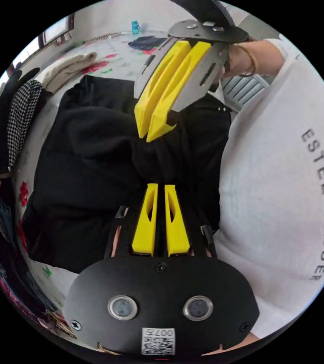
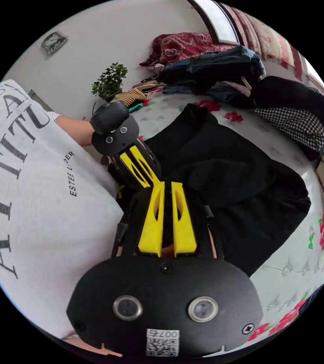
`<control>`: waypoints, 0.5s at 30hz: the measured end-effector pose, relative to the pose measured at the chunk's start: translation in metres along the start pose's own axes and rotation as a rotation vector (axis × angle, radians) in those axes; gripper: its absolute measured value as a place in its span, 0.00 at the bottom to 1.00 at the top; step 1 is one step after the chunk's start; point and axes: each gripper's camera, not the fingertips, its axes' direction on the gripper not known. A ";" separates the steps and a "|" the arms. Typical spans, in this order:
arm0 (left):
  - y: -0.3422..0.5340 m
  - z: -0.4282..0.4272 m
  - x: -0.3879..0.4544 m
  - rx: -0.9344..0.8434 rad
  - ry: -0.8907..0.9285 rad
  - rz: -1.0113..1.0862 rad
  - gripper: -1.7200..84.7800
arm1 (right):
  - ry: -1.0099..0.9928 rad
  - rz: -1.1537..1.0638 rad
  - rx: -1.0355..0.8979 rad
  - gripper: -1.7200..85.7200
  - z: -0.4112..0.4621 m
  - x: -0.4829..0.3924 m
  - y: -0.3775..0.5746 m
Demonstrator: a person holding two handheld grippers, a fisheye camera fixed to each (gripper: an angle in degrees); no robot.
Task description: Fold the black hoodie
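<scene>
Both nipping the black hoodie on the flowery bed: left tool at six o'clock, right tool at six o'clock.

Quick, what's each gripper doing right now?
Left gripper: shut on the black hoodie.
Right gripper: shut on the black hoodie too.

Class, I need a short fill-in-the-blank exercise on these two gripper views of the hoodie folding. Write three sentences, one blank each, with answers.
1. The hoodie lying on the bed is ____ in colour.
2. Both grippers have jaws coloured ____, as on the left gripper and the right gripper.
3. The floral bedspread is printed with ____ flowers.

Missing words: black; yellow; red
</scene>
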 end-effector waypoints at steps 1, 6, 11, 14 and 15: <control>0.003 -0.003 0.000 0.051 -0.006 0.002 0.04 | 0.008 0.038 -0.114 0.03 0.035 0.010 0.002; 0.017 -0.031 -0.035 0.142 0.066 -0.207 0.01 | -0.089 0.126 0.017 0.02 0.007 0.032 0.003; 0.086 -0.067 -0.042 0.218 -0.037 -0.470 0.02 | -0.060 0.301 0.211 0.03 -0.064 0.045 0.040; 0.167 -0.077 -0.036 0.244 -0.094 -0.764 0.04 | 0.028 0.468 0.237 0.06 -0.093 0.047 0.096; 0.206 -0.075 -0.030 0.229 -0.110 -0.908 0.06 | 0.060 0.552 0.229 0.07 -0.100 0.048 0.124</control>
